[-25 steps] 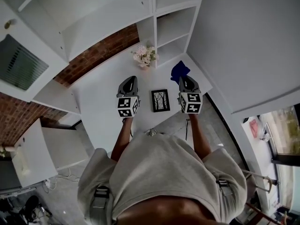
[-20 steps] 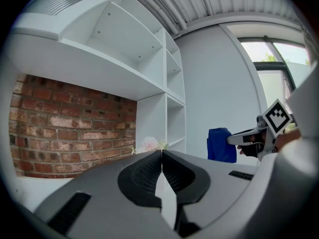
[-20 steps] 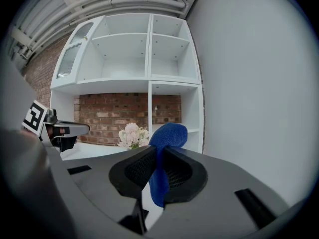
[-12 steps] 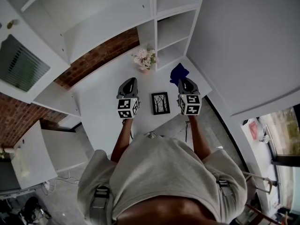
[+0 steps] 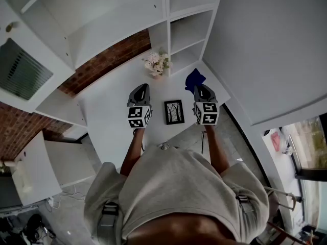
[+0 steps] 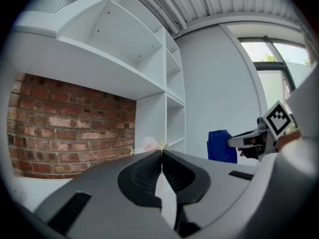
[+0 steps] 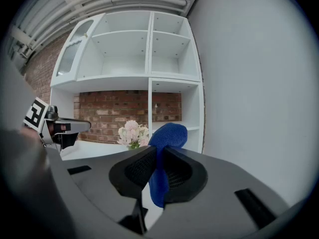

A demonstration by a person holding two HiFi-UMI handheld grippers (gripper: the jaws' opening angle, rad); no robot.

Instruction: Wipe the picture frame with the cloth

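Observation:
A small black picture frame (image 5: 174, 111) with a tree print lies flat on the white table (image 5: 110, 106), between my two grippers. My right gripper (image 5: 201, 88) is just right of the frame and is shut on a blue cloth (image 5: 195, 78); the right gripper view shows the cloth (image 7: 164, 148) pinched between the jaws and bunched above them. My left gripper (image 5: 140, 90) hovers left of the frame. Its jaws (image 6: 161, 153) are pressed together with nothing between them. The left gripper view catches the blue cloth (image 6: 222, 146) and the right gripper's tip beside it.
A vase of pale pink flowers (image 5: 157, 62) stands at the back of the table by the white shelf unit (image 5: 184, 29). A brick wall (image 5: 110, 55) runs behind the table. A white wall (image 5: 265, 45) bounds the right side.
Both grippers and the cloth stay nearly where they were; the view shifts only slightly.

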